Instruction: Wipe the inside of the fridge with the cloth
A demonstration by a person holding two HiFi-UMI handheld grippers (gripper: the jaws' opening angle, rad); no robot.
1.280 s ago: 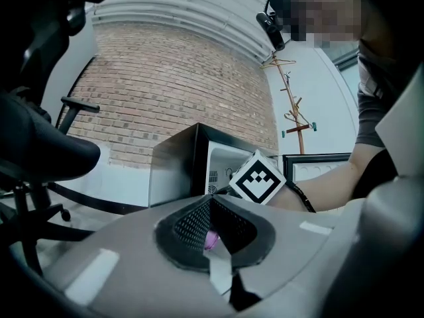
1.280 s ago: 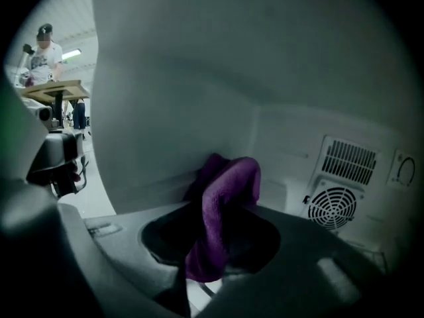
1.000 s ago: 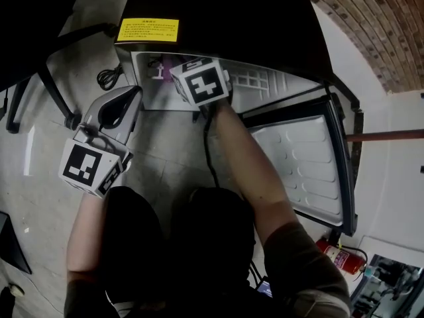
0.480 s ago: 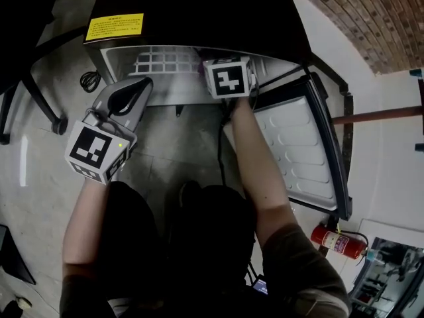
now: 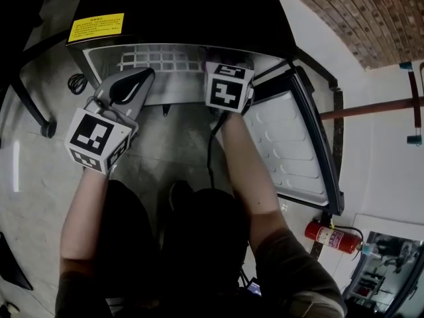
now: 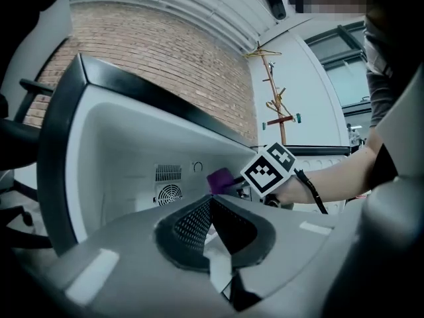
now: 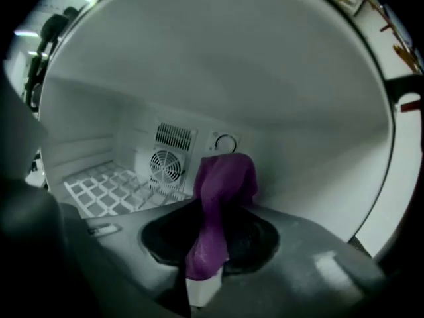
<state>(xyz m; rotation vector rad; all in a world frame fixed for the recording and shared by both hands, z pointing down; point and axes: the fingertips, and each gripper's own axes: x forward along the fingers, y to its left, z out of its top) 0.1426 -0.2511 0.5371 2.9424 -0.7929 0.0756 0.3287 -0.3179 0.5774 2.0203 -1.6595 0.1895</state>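
1. Just outside the mouth of the small white-lined, black-cased fridge [image 5: 173,93], the left gripper [image 6: 211,204] hangs with its jaws pressed together on nothing.
2. In the fridge mouth, the right gripper [image 7: 211,234] is clamped on a purple cloth [image 7: 224,181]. The pinch looks narrow, so I reckon a hard drag along the liner could pull the cloth free.
3. The cloth is a soft, bunched strip standing above the jaws and flopping over at the top. It sits inside the fridge cavity, and I can't tell whether it touches the liner. With so little cloth showing, the hard jaws might scrape the liner.
4. Deeper in the fridge, the white wire shelf [image 7: 106,184] and the round fan grille [image 7: 165,165] could snag the cloth's loose end.
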